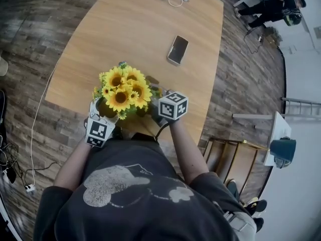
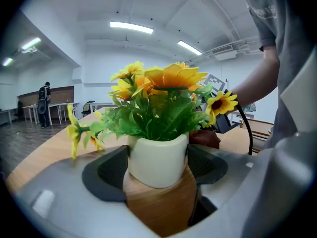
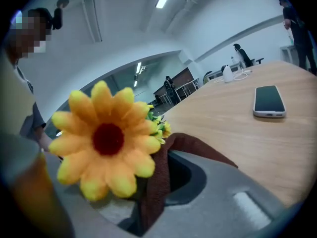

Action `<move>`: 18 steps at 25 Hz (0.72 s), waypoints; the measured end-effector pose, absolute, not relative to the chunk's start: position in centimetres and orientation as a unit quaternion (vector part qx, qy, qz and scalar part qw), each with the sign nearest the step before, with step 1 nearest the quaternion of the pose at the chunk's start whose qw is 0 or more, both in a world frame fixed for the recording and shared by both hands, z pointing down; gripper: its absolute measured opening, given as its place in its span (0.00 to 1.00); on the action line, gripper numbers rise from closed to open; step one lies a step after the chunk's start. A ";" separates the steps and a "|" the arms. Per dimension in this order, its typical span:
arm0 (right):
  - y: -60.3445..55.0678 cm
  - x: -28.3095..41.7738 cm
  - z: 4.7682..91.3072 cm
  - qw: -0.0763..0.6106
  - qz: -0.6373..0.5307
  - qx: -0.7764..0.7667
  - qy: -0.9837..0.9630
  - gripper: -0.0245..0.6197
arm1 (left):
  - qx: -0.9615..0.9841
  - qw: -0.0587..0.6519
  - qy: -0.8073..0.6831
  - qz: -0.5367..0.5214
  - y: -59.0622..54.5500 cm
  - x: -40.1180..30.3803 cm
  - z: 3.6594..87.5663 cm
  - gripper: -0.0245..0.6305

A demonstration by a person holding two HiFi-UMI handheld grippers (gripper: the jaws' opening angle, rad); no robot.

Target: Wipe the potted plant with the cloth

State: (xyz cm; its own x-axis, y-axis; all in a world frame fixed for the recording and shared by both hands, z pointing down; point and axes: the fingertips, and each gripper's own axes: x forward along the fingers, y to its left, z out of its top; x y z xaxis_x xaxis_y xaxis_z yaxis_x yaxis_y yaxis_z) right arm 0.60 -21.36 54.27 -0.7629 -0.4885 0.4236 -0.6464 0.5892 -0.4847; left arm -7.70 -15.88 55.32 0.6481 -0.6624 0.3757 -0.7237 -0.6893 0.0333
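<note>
Holding the potted plant (image 1: 120,92) by its white pot, fingers of the left gripper (image 2: 157,157) clamped on it, low centre in the head view. Pinching the cloth (image 3: 198,148) in the right gripper (image 3: 148,192) fingers, against a sunflower. Seemingly mid-wipe; most blooms, leaves left

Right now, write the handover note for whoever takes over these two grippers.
Left gripper: shut on the white pot of the potted plant, near the table edge closest to the person.
Right gripper: shut on the brown cloth, close beside a flower.
Done: plant steadied, cloth in hand.
Left: wipe the plant. How much has already been wiped does not show.
</note>
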 end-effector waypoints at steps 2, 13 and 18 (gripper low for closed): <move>-20.6 0.7 54.3 0.123 0.320 0.316 -0.885 0.11 | 0.901 0.093 -0.387 0.172 -15.8 -7.7 55.4 0.66; -16.5 0.5 53.9 0.139 0.310 0.267 -0.902 0.11 | 0.882 0.093 -0.421 0.188 -15.5 -7.7 55.2 0.67; -15.0 0.3 54.0 0.146 0.307 0.235 -0.910 0.11 | 0.861 0.097 -0.462 0.191 -14.8 -8.1 55.2 0.70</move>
